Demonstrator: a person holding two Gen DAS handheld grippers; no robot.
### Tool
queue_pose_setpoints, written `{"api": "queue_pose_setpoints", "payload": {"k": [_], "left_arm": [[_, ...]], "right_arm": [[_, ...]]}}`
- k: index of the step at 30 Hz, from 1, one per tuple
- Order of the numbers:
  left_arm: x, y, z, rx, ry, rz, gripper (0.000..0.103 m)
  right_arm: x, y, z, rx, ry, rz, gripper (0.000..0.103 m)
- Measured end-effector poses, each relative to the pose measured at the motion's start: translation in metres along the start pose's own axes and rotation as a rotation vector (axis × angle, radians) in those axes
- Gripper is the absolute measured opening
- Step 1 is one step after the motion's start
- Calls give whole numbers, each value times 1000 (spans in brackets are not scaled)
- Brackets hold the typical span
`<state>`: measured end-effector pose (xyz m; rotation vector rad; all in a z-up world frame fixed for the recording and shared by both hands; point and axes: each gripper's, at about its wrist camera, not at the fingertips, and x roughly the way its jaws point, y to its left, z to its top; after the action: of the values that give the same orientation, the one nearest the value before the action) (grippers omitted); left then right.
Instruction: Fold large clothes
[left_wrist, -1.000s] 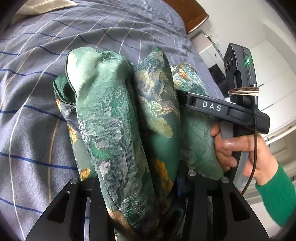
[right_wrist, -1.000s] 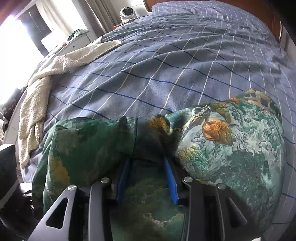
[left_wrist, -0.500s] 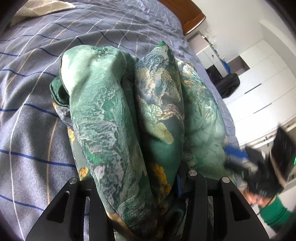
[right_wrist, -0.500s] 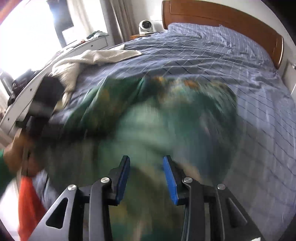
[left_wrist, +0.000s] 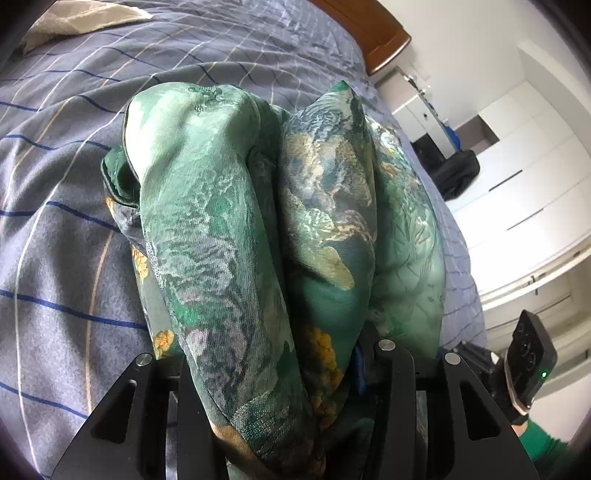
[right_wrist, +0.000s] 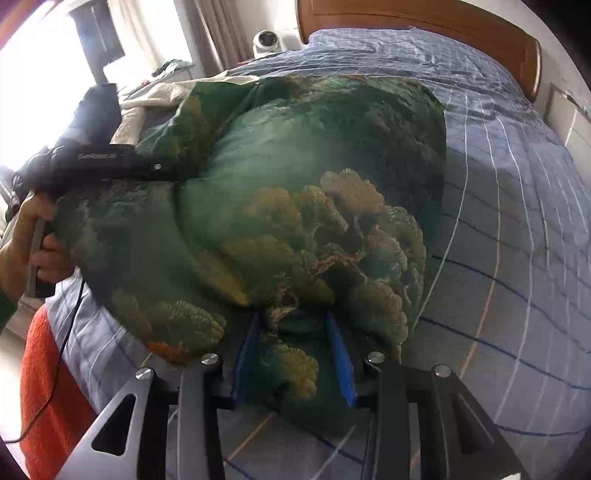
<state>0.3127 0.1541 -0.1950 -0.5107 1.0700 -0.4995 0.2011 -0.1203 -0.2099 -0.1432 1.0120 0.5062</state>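
Observation:
A large green garment (left_wrist: 258, 221) with a gold and teal print lies bunched in thick folds on the blue checked bed (left_wrist: 55, 258). My left gripper (left_wrist: 273, 369) has a thick wad of it between its fingers, and its jaws are opening slightly. In the right wrist view the garment (right_wrist: 314, 184) billows wide over the bed (right_wrist: 517, 221). My right gripper (right_wrist: 295, 350) is shut on a fold of it between the blue pads (right_wrist: 245, 354). The left gripper (right_wrist: 173, 171), held by a hand, reaches into the cloth's left edge. The right gripper's housing (left_wrist: 528, 365) shows at lower right.
A wooden headboard (right_wrist: 424, 29) closes the bed's far end. A cream blanket (right_wrist: 147, 99) lies on the bed's far left side. An orange textile (right_wrist: 44, 387) hangs below the bed edge. White wardrobes (left_wrist: 517, 184) and a black bag (left_wrist: 458, 173) stand beside the bed.
My right gripper swept from beside the bundle, level with the left gripper, down to the lower right of the left view; in its own view the garment now spreads wide. The left gripper stayed put.

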Motion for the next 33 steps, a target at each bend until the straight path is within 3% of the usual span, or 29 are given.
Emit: {"api": "queue_pose_setpoints", "payload": {"k": [4, 6, 9, 13, 16, 18, 22, 26, 29, 33], "left_arm": [[-9, -6, 4, -10, 2, 17, 47], [-15, -14, 6, -17, 1, 25, 53], [-30, -26, 11, -14, 3, 57, 64], [-71, -23, 15, -18, -33, 36, 65], [-103, 9, 12, -80, -103, 39, 85], [-114, 33, 6, -125, -128, 46, 88], [-102, 62, -1, -183, -119, -74, 89], [-68, 57, 9, -133, -71, -123, 90], [-41, 64, 17, -158, -36, -169, 90], [-17, 66, 24, -179, -3, -326, 94]], "right_arm": [[-21, 7, 15, -2, 21, -41, 39], [-43, 19, 27, -11, -23, -73, 41], [-63, 54, 51, -62, -119, 8, 41], [-39, 99, 70, -150, -138, 140, 41], [-6, 109, 65, -186, -88, 128, 41], [3, 103, 59, -166, -81, 141, 41], [3, 91, 53, -148, -91, 150, 39], [3, 92, 51, -158, -87, 136, 39], [1, 99, 48, -160, -91, 121, 39], [4, 103, 46, -159, -97, 109, 39]]}}
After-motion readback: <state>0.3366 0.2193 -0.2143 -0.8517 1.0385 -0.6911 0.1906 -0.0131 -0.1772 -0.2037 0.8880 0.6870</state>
